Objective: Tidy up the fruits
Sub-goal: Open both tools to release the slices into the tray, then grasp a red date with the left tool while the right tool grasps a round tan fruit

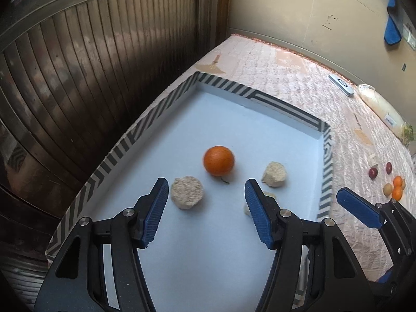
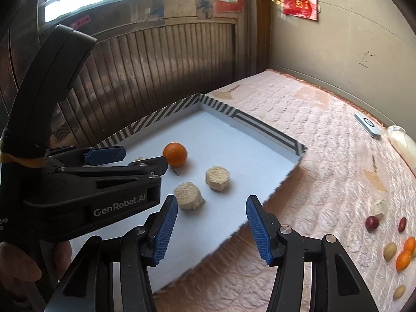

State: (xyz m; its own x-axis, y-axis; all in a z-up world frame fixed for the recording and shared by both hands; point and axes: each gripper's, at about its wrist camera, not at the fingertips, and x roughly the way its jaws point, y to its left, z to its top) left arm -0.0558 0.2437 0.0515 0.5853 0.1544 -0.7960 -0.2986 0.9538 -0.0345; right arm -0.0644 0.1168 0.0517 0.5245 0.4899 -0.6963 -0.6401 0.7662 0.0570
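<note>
An orange [image 1: 219,160] lies loose on the pale blue floor of a shallow box with striped walls [image 1: 145,124]; it also shows in the right wrist view [image 2: 175,154]. Three beige cut chunks lie near it [image 1: 187,192] [image 1: 274,174]. My left gripper [image 1: 205,195] is open and empty, just behind the orange. My right gripper [image 2: 212,208] is open and empty above the box's near right edge [image 2: 275,187]. More fruit lies on the pink quilt at the right: red ones [image 2: 372,223], small oranges [image 2: 403,259] and pale ones [image 2: 390,251].
The box sits on a pink quilted surface [image 2: 312,156]. A dark slatted shutter [image 1: 91,65] stands at the left. A grey remote [image 2: 368,124] and a pale bag [image 2: 401,143] lie near the far wall.
</note>
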